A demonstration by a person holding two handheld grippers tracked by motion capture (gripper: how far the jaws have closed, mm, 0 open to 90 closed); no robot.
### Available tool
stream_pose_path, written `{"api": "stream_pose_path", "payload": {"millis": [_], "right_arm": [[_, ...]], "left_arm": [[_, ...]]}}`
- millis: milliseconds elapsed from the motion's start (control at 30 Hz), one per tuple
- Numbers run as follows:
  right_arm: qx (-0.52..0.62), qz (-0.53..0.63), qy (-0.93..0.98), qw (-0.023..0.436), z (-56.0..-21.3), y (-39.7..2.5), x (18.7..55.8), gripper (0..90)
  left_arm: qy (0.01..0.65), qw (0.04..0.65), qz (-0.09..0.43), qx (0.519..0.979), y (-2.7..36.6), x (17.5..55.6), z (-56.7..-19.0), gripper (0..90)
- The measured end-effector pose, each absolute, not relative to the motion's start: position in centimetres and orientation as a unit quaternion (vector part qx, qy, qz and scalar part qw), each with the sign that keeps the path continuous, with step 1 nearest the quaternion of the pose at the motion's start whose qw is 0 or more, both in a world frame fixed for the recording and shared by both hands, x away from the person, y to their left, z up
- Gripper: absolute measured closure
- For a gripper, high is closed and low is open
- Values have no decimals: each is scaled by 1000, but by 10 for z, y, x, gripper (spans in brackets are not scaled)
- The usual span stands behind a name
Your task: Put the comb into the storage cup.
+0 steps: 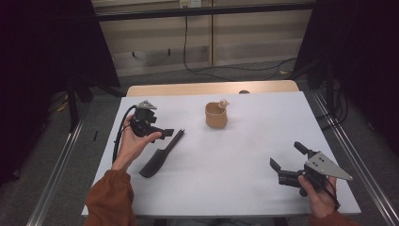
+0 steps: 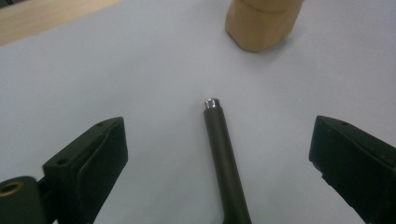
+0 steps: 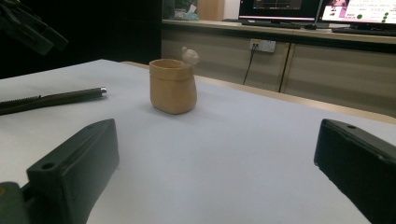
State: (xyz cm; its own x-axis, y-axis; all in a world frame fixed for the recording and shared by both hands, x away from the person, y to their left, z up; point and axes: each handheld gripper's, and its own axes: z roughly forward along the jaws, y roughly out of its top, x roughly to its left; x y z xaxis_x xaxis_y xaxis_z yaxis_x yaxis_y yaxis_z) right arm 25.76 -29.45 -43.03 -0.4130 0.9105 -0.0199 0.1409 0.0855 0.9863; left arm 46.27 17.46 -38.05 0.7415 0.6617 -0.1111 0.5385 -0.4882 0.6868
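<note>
A tan cup (image 1: 216, 116) stands upright on the white table (image 1: 244, 179), a small rounded figure (image 1: 224, 102) perched at its rim; its inside is hidden from me. My left tongs (image 1: 165, 133) hang released just above the handle end of a dark comb (image 1: 161, 155), whose teeth are hard to make out. My right tongs (image 1: 288, 157), also released, grasp nothing, well apart from the cup.

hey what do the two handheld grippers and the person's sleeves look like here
Both grippers are black, each with two blocky black jaws that have small screw holes near the tips. The left gripper trails a black cable and carries a small grey three-cornered plate. The right gripper carries a larger grey three-cornered plate dotted with small holes, and a black cable. The person wears rust-orange sleeves.
</note>
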Motion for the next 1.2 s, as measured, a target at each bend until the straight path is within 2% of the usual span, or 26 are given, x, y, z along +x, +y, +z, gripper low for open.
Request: {"api": "stream_pose_path", "payload": {"millis": [433,600,867,1200], "right_arm": [[404,540,647,355,-430,-294,258,0],[404,539,649,355,-431,-294,258,0],[407,536,648,357,-431,-294,258,0],[405,534,652,354,-431,-294,258,0]], "left_arm": [[356,301,65,882,169,458,-398,88],[353,268,53,895,165,457,-400,148],[356,249,9,901,159,456,-407,276],[353,226,2,908,147,457,-417,391]]}}
